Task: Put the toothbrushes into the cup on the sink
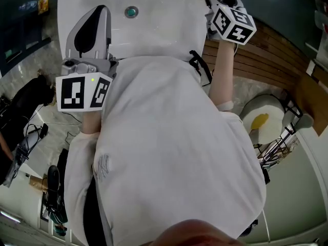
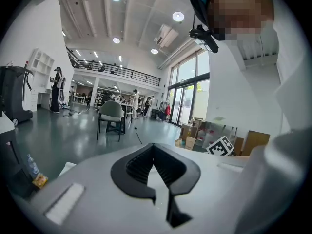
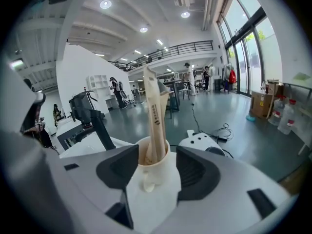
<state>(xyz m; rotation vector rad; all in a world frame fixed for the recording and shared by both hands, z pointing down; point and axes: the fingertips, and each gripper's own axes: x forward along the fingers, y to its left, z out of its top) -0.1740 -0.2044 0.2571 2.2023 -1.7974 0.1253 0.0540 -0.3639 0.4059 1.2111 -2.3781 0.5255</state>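
Note:
In the right gripper view a cream cup point(image 3: 157, 175) stands between the wide-apart pads point(image 3: 116, 173) of my right gripper point(image 3: 156, 172). The pads do not press on it, so the gripper is open. Wooden toothbrushes point(image 3: 155, 112) stand upright in the cup. In the head view only this gripper's marker cube point(image 1: 233, 22) shows, at the sink's point(image 1: 159, 19) right rim, and the cup is hidden. My left gripper point(image 1: 100, 12) hovers over the sink's left side. Its black pads point(image 2: 139, 165) meet at the tip with nothing between them.
A person's white shirt point(image 1: 174, 147) fills most of the head view. The sink's drain point(image 1: 131, 12) lies near the top. Wooden slats point(image 1: 256, 55) run along the right, with a round white object point(image 1: 261, 119) below them. Cables and gear point(image 1: 31, 132) lie on the floor at left.

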